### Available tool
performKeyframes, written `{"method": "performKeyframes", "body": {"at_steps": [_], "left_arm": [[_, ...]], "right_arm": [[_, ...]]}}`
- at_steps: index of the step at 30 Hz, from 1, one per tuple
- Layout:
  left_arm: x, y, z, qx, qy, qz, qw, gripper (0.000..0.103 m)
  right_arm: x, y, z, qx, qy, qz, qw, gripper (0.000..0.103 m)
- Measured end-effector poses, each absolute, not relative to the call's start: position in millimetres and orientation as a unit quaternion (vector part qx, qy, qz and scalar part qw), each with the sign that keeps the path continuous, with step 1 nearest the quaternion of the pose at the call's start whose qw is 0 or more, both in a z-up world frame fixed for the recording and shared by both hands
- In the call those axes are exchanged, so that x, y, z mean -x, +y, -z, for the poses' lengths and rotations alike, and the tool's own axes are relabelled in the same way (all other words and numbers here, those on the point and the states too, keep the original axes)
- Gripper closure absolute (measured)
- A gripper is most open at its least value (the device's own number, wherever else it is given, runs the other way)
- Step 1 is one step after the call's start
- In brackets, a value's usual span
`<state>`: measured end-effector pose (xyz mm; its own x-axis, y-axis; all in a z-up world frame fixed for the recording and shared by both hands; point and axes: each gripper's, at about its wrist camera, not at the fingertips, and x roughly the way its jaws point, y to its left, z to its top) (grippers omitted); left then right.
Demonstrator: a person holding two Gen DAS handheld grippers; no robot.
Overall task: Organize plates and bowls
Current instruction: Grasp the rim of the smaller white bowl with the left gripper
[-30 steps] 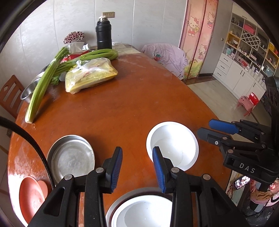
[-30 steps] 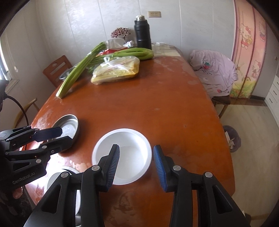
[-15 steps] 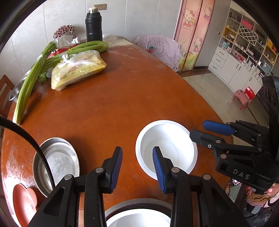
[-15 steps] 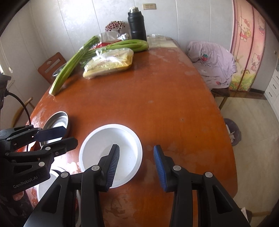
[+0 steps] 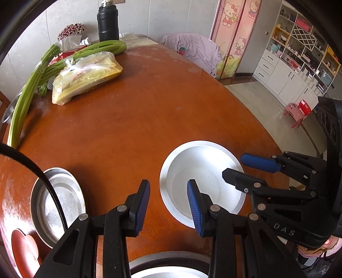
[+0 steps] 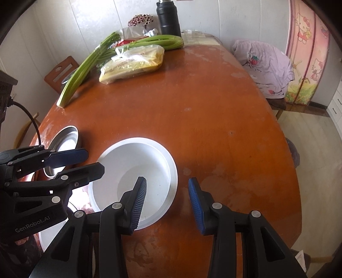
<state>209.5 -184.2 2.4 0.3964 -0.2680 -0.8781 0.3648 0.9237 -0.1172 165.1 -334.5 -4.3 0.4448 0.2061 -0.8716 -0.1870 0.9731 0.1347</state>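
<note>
Both claws released: right claw (image 6: pixel 167 192) straddles white bowl (image 6: pixel 136 169) rim, possibly untouched; left claw (image 5: pixel 168 195) beside

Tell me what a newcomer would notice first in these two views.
Probably the white bowl near the front edge of the orange table, with the open right tongs straddling its rim and the open left tongs beside it. Next, the celery and black flask at the far end.

Bowl (image 6: pixel 136 171) near on the table (image 6: pixel 203 111), pan (image 6: pixel 68 139) left, vegetables (image 6: pixel 85 66) and flask (image 6: pixel 168 19) far.
</note>
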Motion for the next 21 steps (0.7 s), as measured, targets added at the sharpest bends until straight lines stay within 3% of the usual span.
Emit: {"method": "performKeyframes", "body": {"at_steps": [21], "left_arm": [[-219.7, -183.6, 14.6, -0.025, 0.538, 0.195, 0.819, 0.067]], "right_arm": [[-168.1, -324.2, 19.4, -0.006, 0.527, -0.133, 0.839, 0.063]]}}
